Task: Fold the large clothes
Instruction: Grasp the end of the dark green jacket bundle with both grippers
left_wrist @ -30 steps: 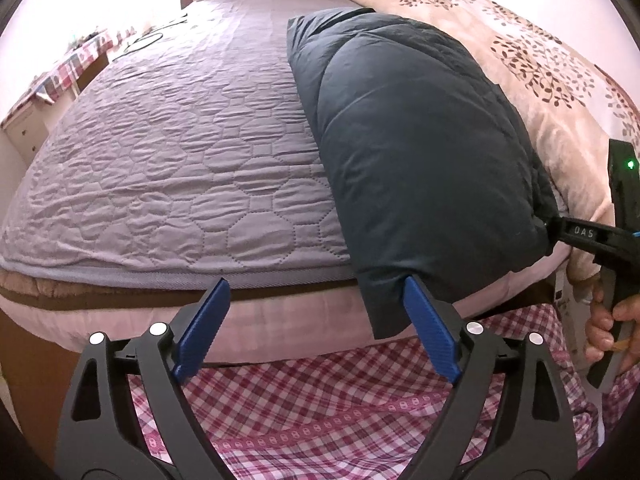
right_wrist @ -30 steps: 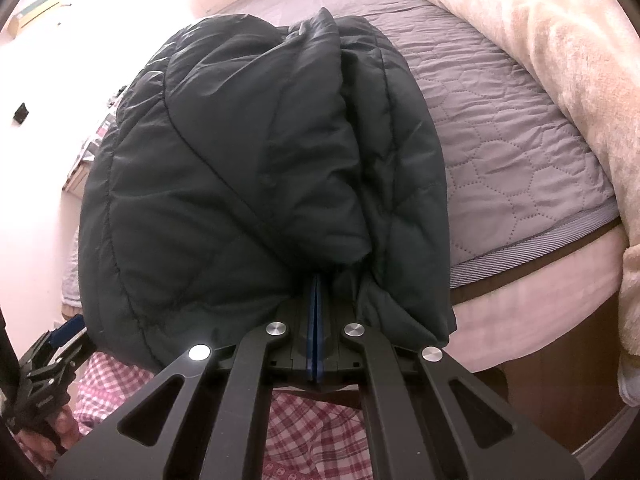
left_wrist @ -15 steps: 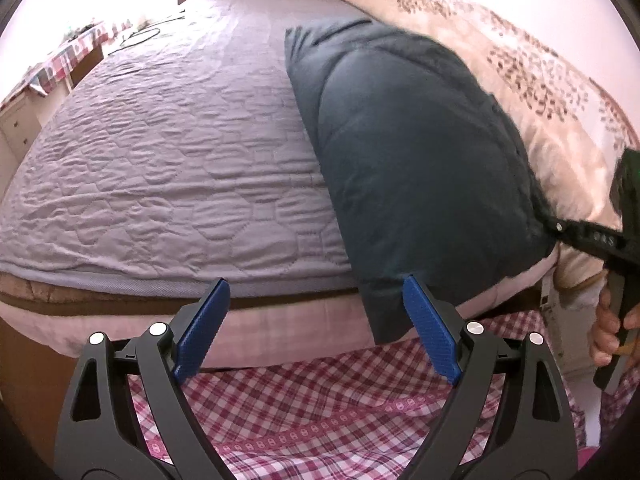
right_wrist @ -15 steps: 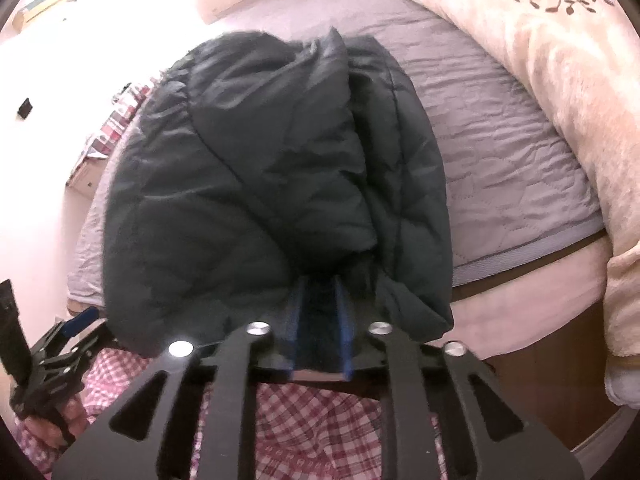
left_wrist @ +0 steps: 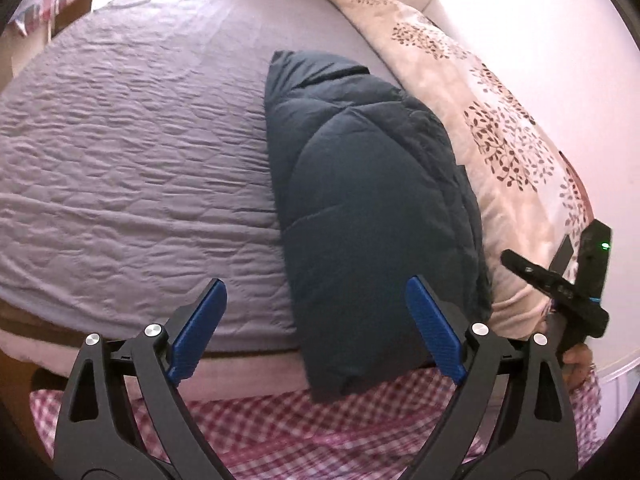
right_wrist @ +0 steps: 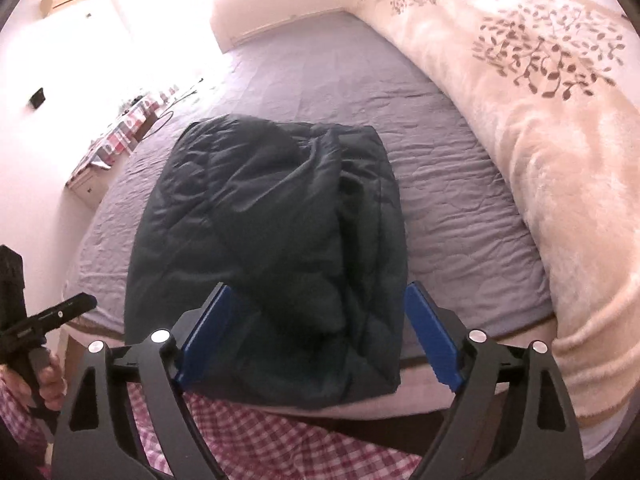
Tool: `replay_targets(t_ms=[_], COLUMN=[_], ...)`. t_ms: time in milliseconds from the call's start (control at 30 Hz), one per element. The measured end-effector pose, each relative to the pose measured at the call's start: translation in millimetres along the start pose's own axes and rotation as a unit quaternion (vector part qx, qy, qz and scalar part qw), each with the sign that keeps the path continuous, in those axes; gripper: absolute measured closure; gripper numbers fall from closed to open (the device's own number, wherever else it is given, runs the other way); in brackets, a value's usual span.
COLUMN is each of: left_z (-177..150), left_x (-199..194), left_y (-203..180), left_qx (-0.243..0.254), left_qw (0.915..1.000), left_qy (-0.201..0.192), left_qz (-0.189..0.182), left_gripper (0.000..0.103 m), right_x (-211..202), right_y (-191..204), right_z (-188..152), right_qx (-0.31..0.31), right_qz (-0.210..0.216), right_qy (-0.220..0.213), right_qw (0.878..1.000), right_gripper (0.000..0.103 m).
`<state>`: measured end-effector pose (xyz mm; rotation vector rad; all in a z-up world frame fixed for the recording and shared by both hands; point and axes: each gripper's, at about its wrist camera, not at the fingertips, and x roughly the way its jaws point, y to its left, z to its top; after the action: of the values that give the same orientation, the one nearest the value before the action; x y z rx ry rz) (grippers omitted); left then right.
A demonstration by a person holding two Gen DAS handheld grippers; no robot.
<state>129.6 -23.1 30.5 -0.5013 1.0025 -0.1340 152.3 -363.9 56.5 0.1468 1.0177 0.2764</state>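
Right wrist view: folded jacket (right_wrist: 272, 240) (long axis running up the bed (right_wrist: 460, 200)) lies released, right hand-held gripper (right_wrist: 320, 336) just opened wide.

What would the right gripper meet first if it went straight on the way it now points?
Probably the dark padded jacket folded on the bed. The right gripper, fingers open, points down at its near end; depth is unclear, but nothing else shows in between.

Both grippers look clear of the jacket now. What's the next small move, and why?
Probably nudge the dark jacket further onto the bed: both the left gripper and right gripper, just opened, are empty, and its near end overhangs the edge.
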Motion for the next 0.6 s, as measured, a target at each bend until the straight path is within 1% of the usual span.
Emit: replay_targets(t_ms=[33,133,200,233,267,300,400,500,600], left_z=[3.7,9.6,12.7,13.8,14.1,14.2,13.4,13.6,15.0], left_x=[7.0,22.9,34.0,39.0,47.4,52.0,59.9,61.7,68.9], left_y=[-3.2,-10.7,-13.4,-14.0,-13.7,-12.4,-7.6,-4.5,-8.5], left_qx=[-0.002,-0.001,0.003,0.005,0.002,-0.003,-0.022,-0.033,-0.027], left_qw=[1.0,0.9996,0.9994,0.9994,0.9991,0.9989,0.9977,0.996,0.9944], left_qy=[0.005,0.017,0.026,0.03,0.037,0.04,0.048,0.052,0.064], left_qz=[-0.006,-0.021,-0.021,-0.018,-0.02,-0.024,-0.043,-0.065,-0.08], left_gripper=[0.013,0.012,0.012,0.012,0.008,0.005,0.005,0.005,0.005], right_x=[9.8,23.6,36.1,42.1,46.6,52.2,64.9,63.7,68.3], right_y=[-3.4,-4.7,-3.9,-4.0,-3.8,-4.2,-5.4,-6.8,-10.6], right_z=[6.1,12.4,16.5,17.7,18.8,18.6,15.9,11.7,8.9], right_qx=[0.004,0.004,0.005,0.004,0.002,0.0,0.001,0.004,-0.001], right_qz=[-0.007,-0.007,0.004,0.003,0.001,-0.002,0.004,0.02,0.038], right_qy=[0.012,0.028,0.046,0.052,0.055,0.057,0.07,0.065,0.068], right_qw=[1.0,1.0,0.999,0.999,0.998,0.998,0.998,0.998,0.997], right_gripper=[0.017,0.017,0.016,0.013,0.009,0.008,0.006,0.006,0.006])
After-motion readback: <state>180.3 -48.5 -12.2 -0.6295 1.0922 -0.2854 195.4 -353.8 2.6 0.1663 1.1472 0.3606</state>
